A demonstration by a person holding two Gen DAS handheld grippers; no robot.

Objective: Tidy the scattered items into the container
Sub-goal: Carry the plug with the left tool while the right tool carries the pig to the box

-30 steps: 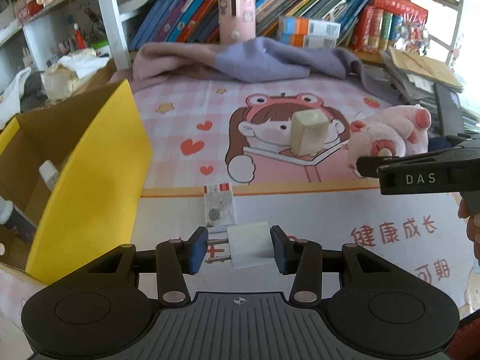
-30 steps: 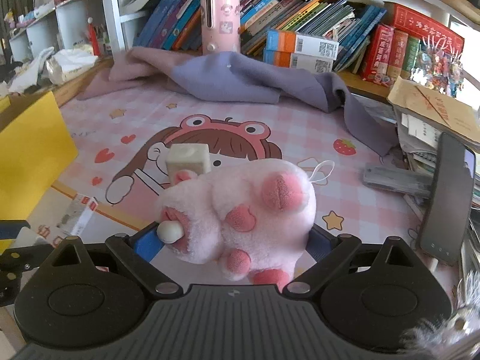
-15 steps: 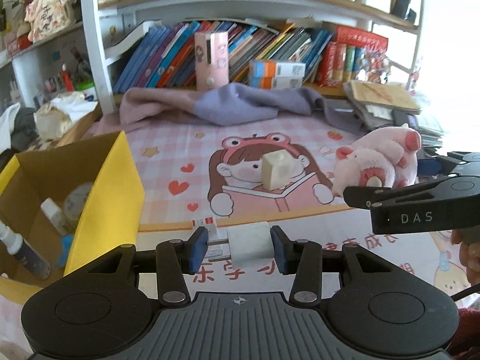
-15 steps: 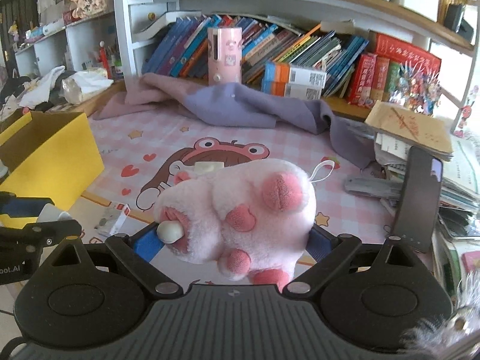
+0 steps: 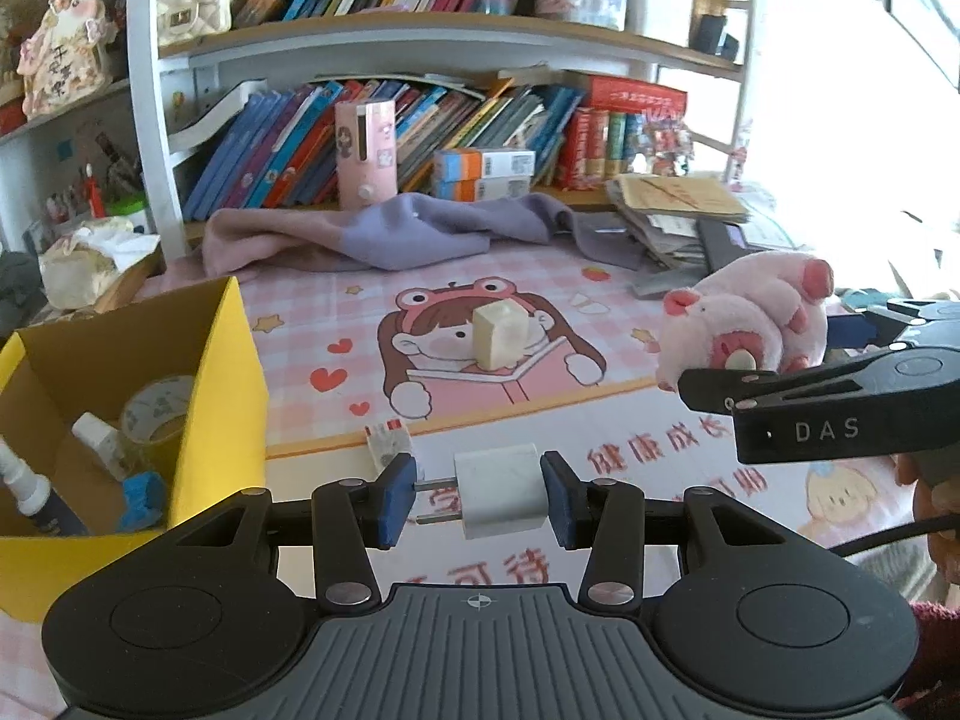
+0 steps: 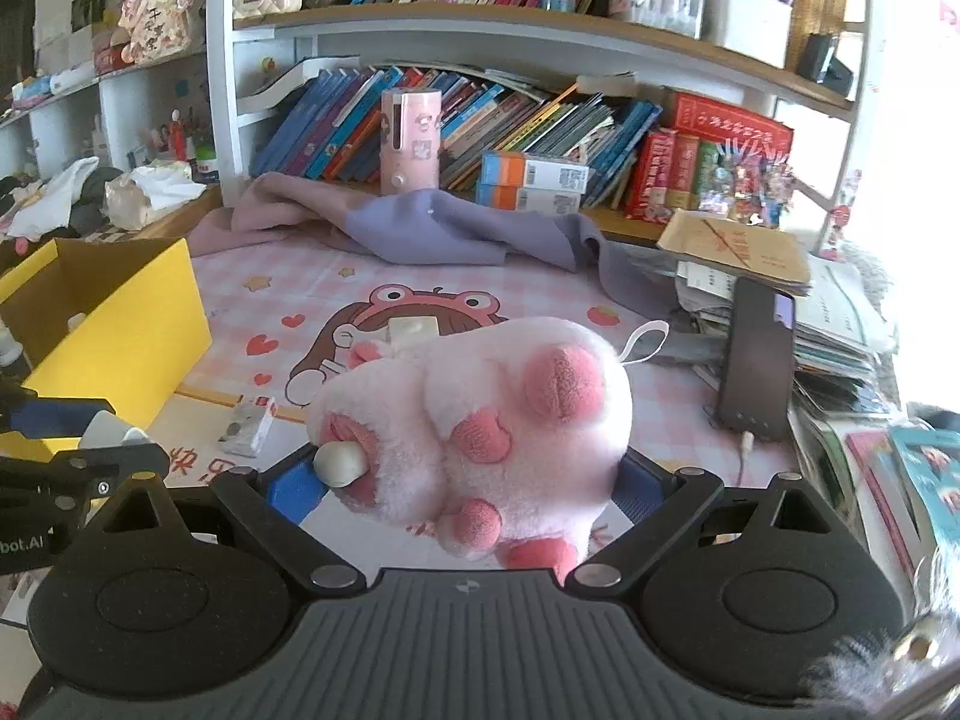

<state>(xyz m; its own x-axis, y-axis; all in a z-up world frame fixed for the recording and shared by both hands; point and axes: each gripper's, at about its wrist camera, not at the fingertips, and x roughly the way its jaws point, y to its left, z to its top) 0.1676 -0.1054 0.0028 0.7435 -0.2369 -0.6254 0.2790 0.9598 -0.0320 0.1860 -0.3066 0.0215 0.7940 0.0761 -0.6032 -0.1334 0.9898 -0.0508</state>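
- Both hand-held grippers had risen from the desk (image 5: 660, 420) since the earlier frames, bringing the upper shelves into view.
- Left hand-held gripper (image 5: 477, 495) pointed obliquely downward, clamped on a white charger plug (image 5: 501, 498), beside the yellow box (image 5: 222, 396).
- Right hand-held gripper (image 6: 468, 480), likewise tilted, gripped the pink plush pig (image 6: 480, 414).
- Beige cube (image 5: 501, 342) remained on the desk.

Purple blanket (image 5: 384, 234) crumpled before leaning books (image 6: 336, 120); black phone (image 6: 757, 360) propped against stacked papers (image 6: 840, 324).
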